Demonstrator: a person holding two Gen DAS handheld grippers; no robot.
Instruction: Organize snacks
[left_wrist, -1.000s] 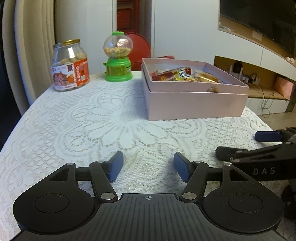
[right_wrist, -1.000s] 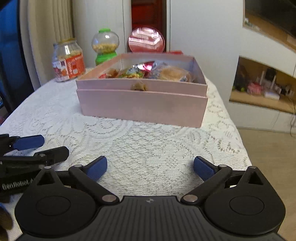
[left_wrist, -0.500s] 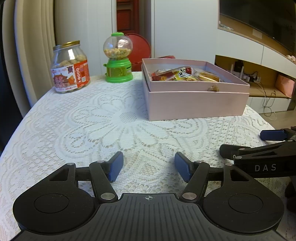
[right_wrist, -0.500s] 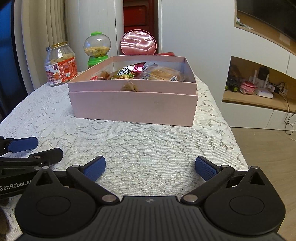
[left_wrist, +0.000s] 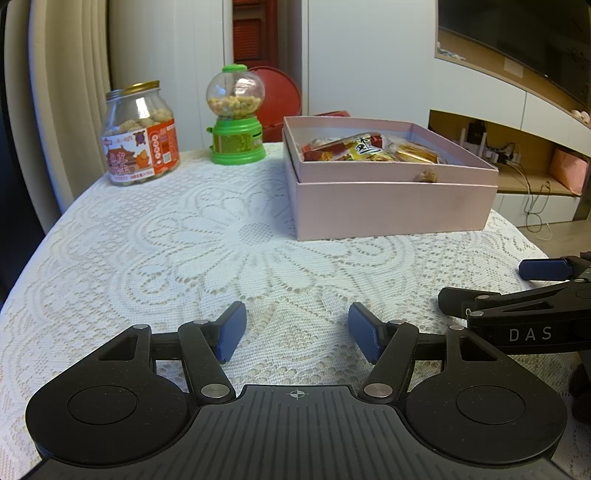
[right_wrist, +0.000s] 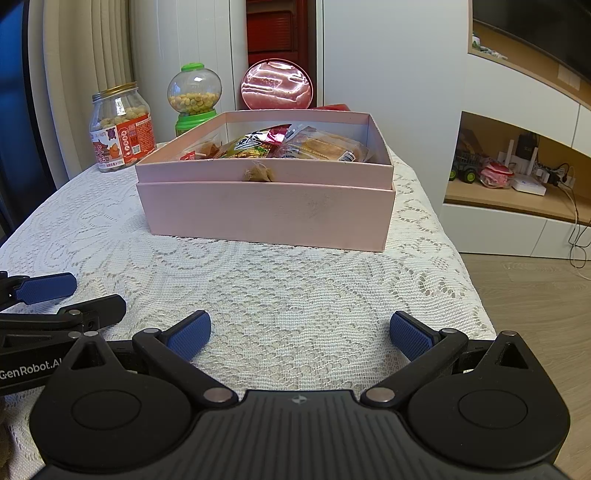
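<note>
A pink box stands on the lace-covered table and holds several snack packets. A glass jar of snacks and a green candy dispenser stand at the table's far left. My left gripper is open and empty, low over the table's near side. My right gripper is open and empty, beside it to the right, in front of the box. Each gripper shows at the other view's edge.
A red round lid leans behind the box. The table's right edge drops to a wooden floor. A low shelf with cables and toys runs along the right wall. A curtain hangs at the far left.
Both grippers have drawn back slightly and tilted up, so the box sits lower and farther in both views. Both stay open and empty.
</note>
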